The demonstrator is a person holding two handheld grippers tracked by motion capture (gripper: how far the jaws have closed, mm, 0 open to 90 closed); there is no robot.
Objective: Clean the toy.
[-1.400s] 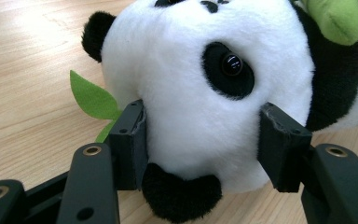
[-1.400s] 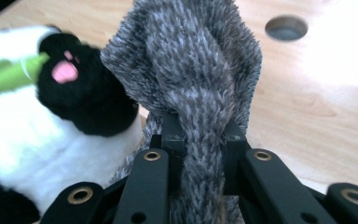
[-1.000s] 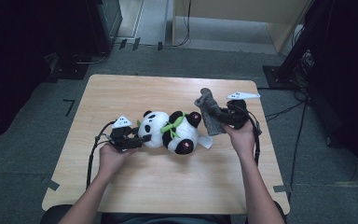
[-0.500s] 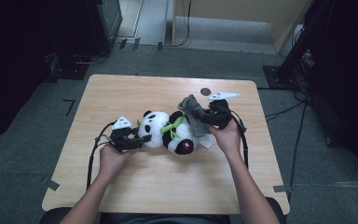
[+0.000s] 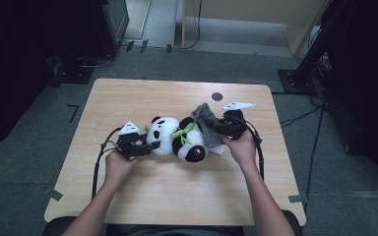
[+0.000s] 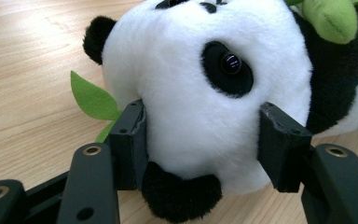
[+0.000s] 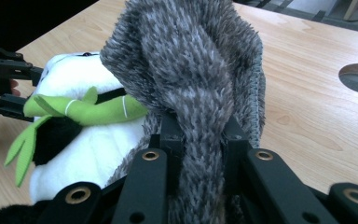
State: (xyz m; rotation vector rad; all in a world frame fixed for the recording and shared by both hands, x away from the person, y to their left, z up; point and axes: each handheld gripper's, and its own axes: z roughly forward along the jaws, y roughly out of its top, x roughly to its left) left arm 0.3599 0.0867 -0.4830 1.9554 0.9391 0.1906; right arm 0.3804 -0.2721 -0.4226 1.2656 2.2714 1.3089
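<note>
The left gripper (image 5: 145, 145) has its fingers (image 6: 129, 140) clamped on the head of the panda plush (image 5: 174, 137), one pad on each cheek. A green felt leaf (image 6: 91, 99) projects just outside the left-hand finger; the lower part of the head is cut off by the frame edge in the left gripper view. The right gripper (image 5: 219, 127) has its fingers (image 7: 170, 135) pressed together on a fold of grey fuzzy cloth (image 7: 191, 70). The cloth rises beyond the fingertips and hides much of the plush body behind it. The plush lies on the wooden table (image 5: 177, 196) between the two grippers, its green bamboo stalk (image 7: 91, 109) just left of the right fingers.
</note>
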